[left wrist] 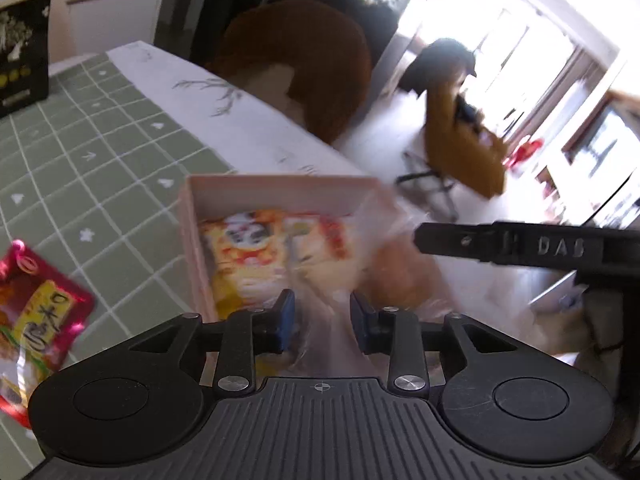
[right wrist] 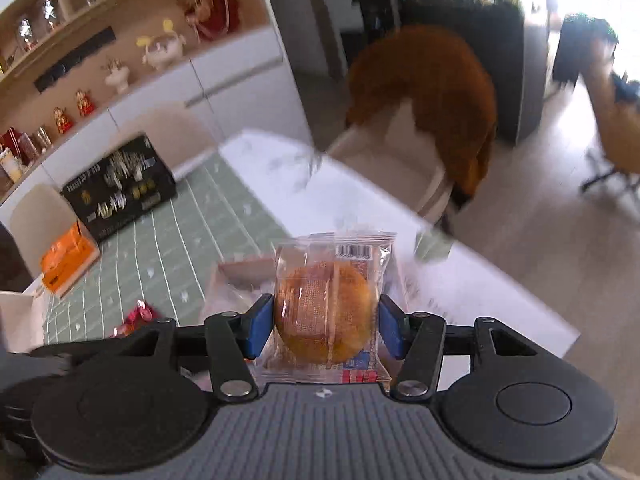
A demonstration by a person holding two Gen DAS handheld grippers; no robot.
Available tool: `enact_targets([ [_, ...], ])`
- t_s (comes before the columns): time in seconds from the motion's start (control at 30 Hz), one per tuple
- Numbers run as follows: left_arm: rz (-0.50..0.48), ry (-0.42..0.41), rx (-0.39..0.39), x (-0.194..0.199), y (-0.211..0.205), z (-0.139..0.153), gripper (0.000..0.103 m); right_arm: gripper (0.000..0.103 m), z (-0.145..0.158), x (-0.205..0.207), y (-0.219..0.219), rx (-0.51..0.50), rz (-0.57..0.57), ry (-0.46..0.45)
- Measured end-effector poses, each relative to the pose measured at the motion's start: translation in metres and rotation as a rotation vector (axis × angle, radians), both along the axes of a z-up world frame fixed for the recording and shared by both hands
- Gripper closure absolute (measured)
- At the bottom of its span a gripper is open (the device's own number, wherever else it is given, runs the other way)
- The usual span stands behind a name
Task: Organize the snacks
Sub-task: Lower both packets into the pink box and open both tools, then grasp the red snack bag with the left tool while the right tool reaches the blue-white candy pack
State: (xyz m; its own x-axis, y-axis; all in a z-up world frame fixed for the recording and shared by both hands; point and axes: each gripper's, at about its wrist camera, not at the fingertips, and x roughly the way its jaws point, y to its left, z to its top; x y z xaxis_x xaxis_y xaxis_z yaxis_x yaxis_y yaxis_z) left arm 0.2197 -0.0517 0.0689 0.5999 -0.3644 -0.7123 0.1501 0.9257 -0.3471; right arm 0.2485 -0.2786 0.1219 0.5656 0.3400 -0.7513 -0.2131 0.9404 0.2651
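Right gripper (right wrist: 326,326) is clamped on a wrapped round cake (right wrist: 326,316), blue pads (right wrist: 256,328) pressing its left and right edges through the clear film, held up in the air above and just in front of the pink box (right wrist: 240,270). It looks light and soft: a baked round in a loose, slick wrapper, so I'd expect it to crush under a hard squeeze and to slide inside the film if the grip is only on plastic. The present hold across the widest part of the cake itself is the right spot (the crimped ends with the barcode are floppy and give nothing to hold). The left gripper (left wrist: 322,322) has its jaws partly apart; something clear and filmy lies blurred between them, and I can't tell whether the pads bite it or it just sits behind them. In the left view the pink box (left wrist: 280,190) sits on the green grid mat (left wrist: 100,152) near the table's white edge, already holding a yellow-orange snack packet (left wrist: 276,252) lying flat. A red foil packet (left wrist: 40,308) lies on the mat to the left of the box, well apart from it: flat, crinkly and light, best pinched at an edge seam. A black carton (right wrist: 120,186) stands beyond the box at the far end of the mat.
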Motion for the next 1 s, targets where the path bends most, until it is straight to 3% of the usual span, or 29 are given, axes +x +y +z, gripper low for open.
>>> enact_targets([
  [0.1,0.020,-0.069,0.016,-0.004,0.024,0.007,0.069,0.041,-0.017,0.005,0.000,-0.013,-0.028,0.033],
  [0.23,0.165,-0.118,0.064,-0.008,0.090,0.014,0.068,0.039,-0.025,0.000,0.012,-0.107,-0.036,0.034],
  [0.33,0.247,-0.056,0.119,-0.002,0.145,0.001,0.068,0.039,-0.025,-0.018,0.027,-0.166,-0.004,0.012],
  [0.5,0.213,0.061,0.157,0.022,0.189,-0.034,0.068,0.039,-0.019,-0.056,0.050,-0.136,0.032,0.033],
  [0.63,0.074,0.081,0.177,0.013,0.181,-0.047,0.056,0.038,-0.015,-0.087,0.047,-0.101,0.023,0.042],
  [0.73,-0.023,0.053,0.207,-0.009,0.156,-0.048,0.053,0.034,-0.020,-0.105,0.036,-0.117,0.019,0.043],
  [1.0,-0.133,-0.005,0.207,-0.072,0.096,-0.053,0.053,0.032,-0.078,-0.116,0.028,-0.197,0.035,0.162],
])
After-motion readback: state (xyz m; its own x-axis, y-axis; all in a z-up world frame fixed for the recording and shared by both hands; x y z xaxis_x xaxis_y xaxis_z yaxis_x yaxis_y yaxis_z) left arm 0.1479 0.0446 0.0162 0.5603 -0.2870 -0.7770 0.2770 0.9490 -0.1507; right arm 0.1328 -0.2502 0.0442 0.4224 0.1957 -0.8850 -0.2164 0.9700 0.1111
